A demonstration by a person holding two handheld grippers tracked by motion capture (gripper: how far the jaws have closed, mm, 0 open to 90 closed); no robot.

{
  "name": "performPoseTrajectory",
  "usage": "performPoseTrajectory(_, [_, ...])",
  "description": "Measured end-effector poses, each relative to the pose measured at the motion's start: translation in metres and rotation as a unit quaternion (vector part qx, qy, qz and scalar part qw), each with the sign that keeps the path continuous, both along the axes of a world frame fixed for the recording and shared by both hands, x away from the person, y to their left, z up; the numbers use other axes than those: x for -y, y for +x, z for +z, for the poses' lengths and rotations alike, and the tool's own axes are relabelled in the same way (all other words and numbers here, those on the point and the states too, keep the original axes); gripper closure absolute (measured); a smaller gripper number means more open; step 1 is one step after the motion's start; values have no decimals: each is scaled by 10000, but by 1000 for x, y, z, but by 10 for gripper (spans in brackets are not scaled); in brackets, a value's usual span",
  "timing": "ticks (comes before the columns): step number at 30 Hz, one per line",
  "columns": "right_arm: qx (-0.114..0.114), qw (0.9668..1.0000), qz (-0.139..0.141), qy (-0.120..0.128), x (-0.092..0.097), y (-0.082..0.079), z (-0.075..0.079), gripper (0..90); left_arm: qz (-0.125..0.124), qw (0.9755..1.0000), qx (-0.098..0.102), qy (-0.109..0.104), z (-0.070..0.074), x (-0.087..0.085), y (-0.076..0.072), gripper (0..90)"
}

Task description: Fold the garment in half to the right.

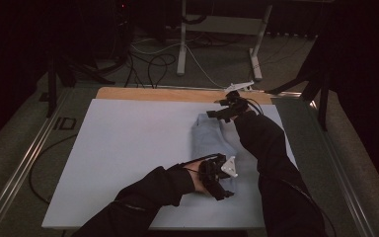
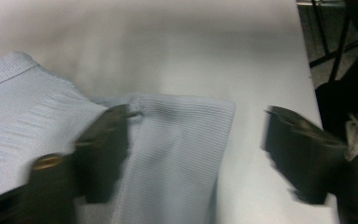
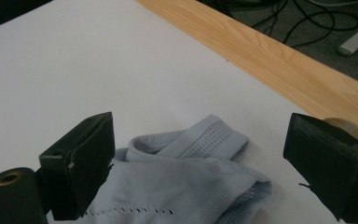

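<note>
Sleeves: the person's dark sleeves (image 1: pixel 143 197) lie nearest the high camera, coming in from the bottom edge, one to each gripper.
Desk: a wide white desk top (image 1: pixel 128 148) with a light wooden strip (image 1: pixel 168 94) along its far edge; in the right gripper view the strip (image 3: pixel 279 60) runs behind the white surface.
Garment: a pale blue ribbed knit garment (image 1: pixel 214 143), folded into a long bundle, lies on the right half of the desk, running from the near side toward the far side between the two grippers.
Garment near end: in the left gripper view a ribbed band (image 2: pixel 177 154) lies flat on the desk, partly under the left-hand jaw.
Garment far end: in the right gripper view its folded cuff with rows of small holes (image 3: pixel 200 149) lies loose on the white surface.
Left gripper: the left gripper (image 1: pixel 219 180) sits at the near end of the garment; its jaws are spread, with the cloth below them and not pinched.
Right gripper: the right gripper (image 1: pixel 224 112) hangs over the far end; its jaws are spread wide above the cloth, holding nothing.
</note>
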State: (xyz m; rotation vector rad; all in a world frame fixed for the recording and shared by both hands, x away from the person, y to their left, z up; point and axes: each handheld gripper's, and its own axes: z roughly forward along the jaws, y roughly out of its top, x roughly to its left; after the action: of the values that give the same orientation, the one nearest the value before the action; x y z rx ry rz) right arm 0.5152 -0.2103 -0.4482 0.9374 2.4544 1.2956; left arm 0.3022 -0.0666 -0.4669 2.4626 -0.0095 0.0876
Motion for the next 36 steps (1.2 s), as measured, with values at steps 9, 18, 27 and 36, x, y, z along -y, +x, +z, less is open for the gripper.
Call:
performPoseTrajectory(9, [101,9998,115,-84,0,-9,1,91,222,9997,51,-107,10,-18,1,6])
performPoseTrajectory(18, [89,9998,-61,-185,5,-13,-7,91,532,9981,-23,-298,12,-49,4,5])
performPoseTrajectory(27, [-197,9982,-417,-371,5,-13,-25,93,955,9933,-106,-638,8,-98,-3,6])
performPoseTrajectory(36, [-435,9966,-458,-527,7,-16,-40,95,1284,9879,-220,-845,-3,-144,-8,6])
